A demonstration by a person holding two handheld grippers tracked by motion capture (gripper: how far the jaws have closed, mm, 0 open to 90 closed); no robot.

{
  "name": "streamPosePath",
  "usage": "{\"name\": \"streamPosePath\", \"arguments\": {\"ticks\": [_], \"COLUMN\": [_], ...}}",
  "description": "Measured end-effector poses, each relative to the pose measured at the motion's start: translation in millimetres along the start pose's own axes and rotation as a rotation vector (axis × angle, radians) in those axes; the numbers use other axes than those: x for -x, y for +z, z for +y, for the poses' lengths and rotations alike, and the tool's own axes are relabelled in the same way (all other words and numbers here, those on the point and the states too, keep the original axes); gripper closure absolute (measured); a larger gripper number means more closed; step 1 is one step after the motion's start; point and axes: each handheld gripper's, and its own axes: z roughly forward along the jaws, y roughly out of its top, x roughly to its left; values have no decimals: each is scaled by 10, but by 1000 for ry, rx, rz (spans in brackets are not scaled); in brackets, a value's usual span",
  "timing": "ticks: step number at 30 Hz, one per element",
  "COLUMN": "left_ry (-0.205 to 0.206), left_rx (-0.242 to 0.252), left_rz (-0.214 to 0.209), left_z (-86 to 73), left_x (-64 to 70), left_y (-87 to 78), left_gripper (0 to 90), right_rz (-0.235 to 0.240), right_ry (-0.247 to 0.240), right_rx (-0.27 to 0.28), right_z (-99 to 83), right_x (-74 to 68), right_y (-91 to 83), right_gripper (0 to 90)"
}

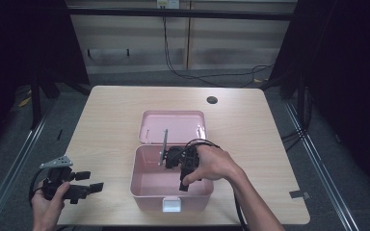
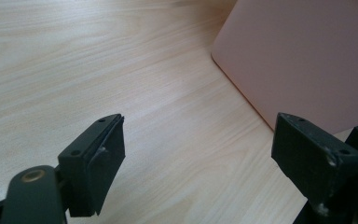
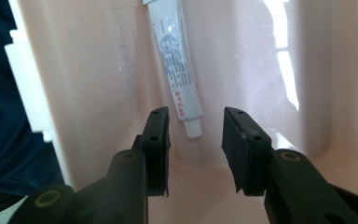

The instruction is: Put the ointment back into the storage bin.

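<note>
Reaching my right hand-held gripper [image 3: 196, 140] into the pink box [image 1: 144, 185], jaws narrowly parted just short of the white tube [image 3: 177, 65] lying on its floor, left hand-held gripper [image 2: 198, 154] wide over the worktop [image 2: 74, 70].
</note>
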Motion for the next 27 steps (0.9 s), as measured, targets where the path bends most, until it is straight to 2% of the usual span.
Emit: {"name": "streamPosePath", "arguments": {"ticks": [5, 6, 7, 16, 22, 27], "left_ry": [2, 2, 2, 2, 3, 3], "left_rx": [-1, 0, 0, 0, -1, -3], "left_rz": [-4, -4, -3, -4, -2, -4], "left_z": [2, 2, 2, 2, 2, 4], "left_x": [4, 3, 2, 3, 4, 3], "left_y": [4, 4, 4, 4, 3, 3], "left_gripper": [172, 173, 173, 173, 172, 173], "right_rz": [-14, -17, -21, -39, -67, -82], "right_ry": [2, 15, 6, 28, 38, 53], "right_rx": [24, 23, 23, 18, 57, 58], "right_z": [-39, -48, -60, -140, -211, -266], "right_x": [-17, -25, -19, -34, -49, -46], "right_y": [-138, -164, -185, -323, -492, -554], "right_gripper": [614, 612, 609, 606, 602, 607]}}
